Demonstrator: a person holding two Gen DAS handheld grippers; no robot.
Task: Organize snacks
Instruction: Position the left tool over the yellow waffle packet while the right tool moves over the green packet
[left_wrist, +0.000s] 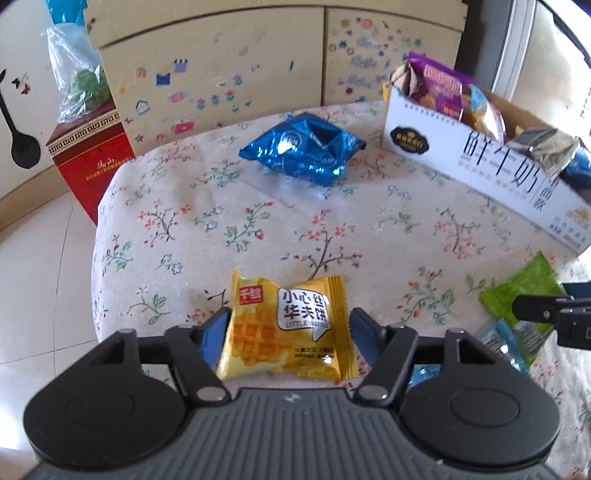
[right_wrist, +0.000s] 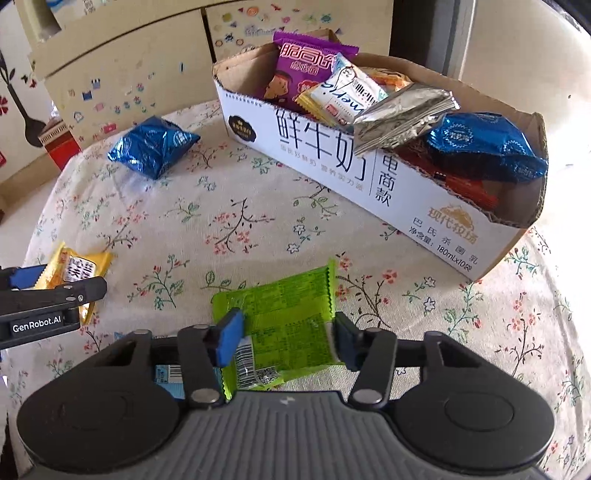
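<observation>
Currently, the left gripper (left_wrist: 288, 328) stands spread around the yellow waffle packet (left_wrist: 286, 328) on the desk (left_wrist: 258, 221); the right gripper (right_wrist: 286, 338) likewise brackets the green packet (right_wrist: 280, 321), neither clamped. Pickup stage, by appearance: next, both need closing, then carrying to the milk carton box (right_wrist: 369, 177).

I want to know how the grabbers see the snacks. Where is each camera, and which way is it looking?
Left wrist: sits on the left gripper, looking forward over the floral table; its open fingers flank the yellow waffle pack.
Right wrist: sits on the right gripper, facing the milk carton box; its open fingers flank the green packet.
Shared: both show the box, the loose blue packet, both packs, and the other gripper at the edge.
</observation>
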